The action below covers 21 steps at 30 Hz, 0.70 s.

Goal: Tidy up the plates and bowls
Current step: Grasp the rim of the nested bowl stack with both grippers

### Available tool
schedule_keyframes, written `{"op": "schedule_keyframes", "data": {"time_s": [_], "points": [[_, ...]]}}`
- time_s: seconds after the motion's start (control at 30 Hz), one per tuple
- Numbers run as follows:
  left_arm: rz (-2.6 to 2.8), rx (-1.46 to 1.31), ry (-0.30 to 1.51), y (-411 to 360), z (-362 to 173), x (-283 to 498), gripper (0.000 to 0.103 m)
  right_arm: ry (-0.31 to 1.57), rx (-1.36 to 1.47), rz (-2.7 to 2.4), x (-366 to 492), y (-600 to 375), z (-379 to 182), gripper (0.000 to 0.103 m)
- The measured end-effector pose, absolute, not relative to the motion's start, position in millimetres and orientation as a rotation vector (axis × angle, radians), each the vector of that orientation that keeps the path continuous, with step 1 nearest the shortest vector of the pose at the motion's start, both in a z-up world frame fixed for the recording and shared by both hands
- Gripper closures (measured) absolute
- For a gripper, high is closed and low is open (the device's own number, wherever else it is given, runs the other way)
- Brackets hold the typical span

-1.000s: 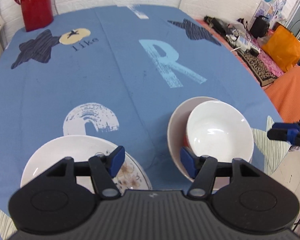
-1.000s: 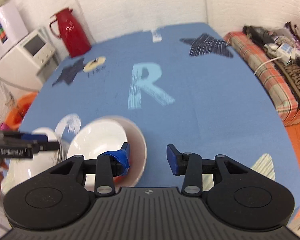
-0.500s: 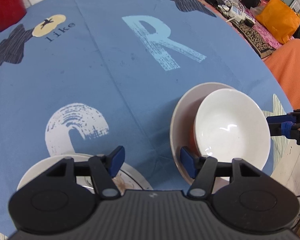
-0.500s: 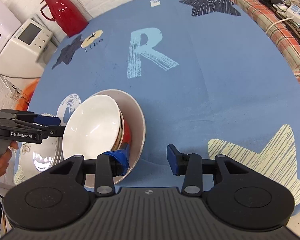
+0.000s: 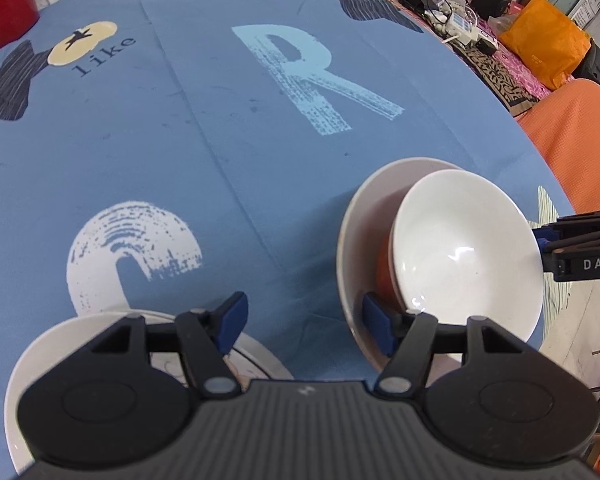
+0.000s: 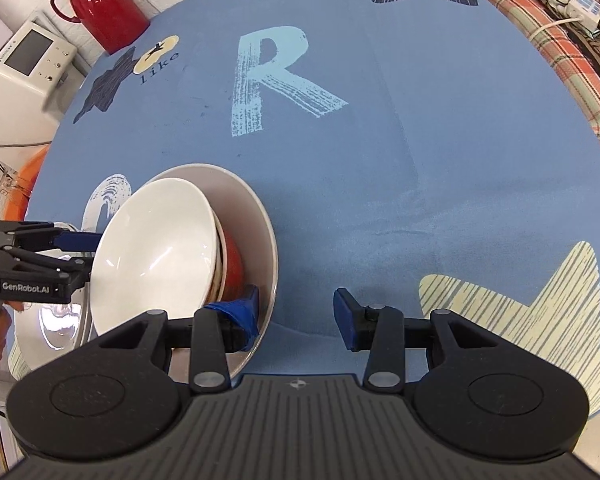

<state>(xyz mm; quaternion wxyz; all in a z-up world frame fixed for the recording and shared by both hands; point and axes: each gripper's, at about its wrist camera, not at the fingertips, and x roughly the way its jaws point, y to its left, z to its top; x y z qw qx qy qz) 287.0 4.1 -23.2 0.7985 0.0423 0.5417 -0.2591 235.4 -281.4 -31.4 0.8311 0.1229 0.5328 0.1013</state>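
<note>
a: nearest the lens, the left tongs (image 5: 302,322) are standing open, gripping nothing, hovering over the flowered plate (image 5: 31,364) at the table's near edge. the right tongs (image 6: 295,314) are also gaping, one pad (image 6: 239,312) sitting inside the beige bowl (image 6: 265,232).

b: and the stack?

a: a white bowl (image 6: 151,248) is leaning tilted on an orange bowl (image 6: 231,264), all nested in the beige one, just beside the plate.

b: the risk?

a: likely the white bowl sliding out or clinking if the beige rim is being pinched and lifted unevenly; glazed rims probably slip. farther off, the blue tablecloth (image 6: 380,120) and red thermos (image 6: 99,4) are lying well apart.
</note>
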Motion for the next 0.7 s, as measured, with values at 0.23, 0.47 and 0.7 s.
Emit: {"op": "schedule_keyframes", "data": {"time_s": [0.23, 0.47, 0.7], "points": [[-0.578, 0.081, 1.191, 5, -25, 294, 0.036, 1.115, 0.273, 0.248, 234, -283, -38, 0.074], [-0.58, 0.046, 1.2, 9, -28, 295, 0.036, 1.19, 0.397, 0.194, 241, -291, -44, 0.069], [-0.585, -0.012, 1.22, 12, -27, 293, 0.053, 1.132, 0.367, 0.196, 230, -287, -42, 0.069]]}}
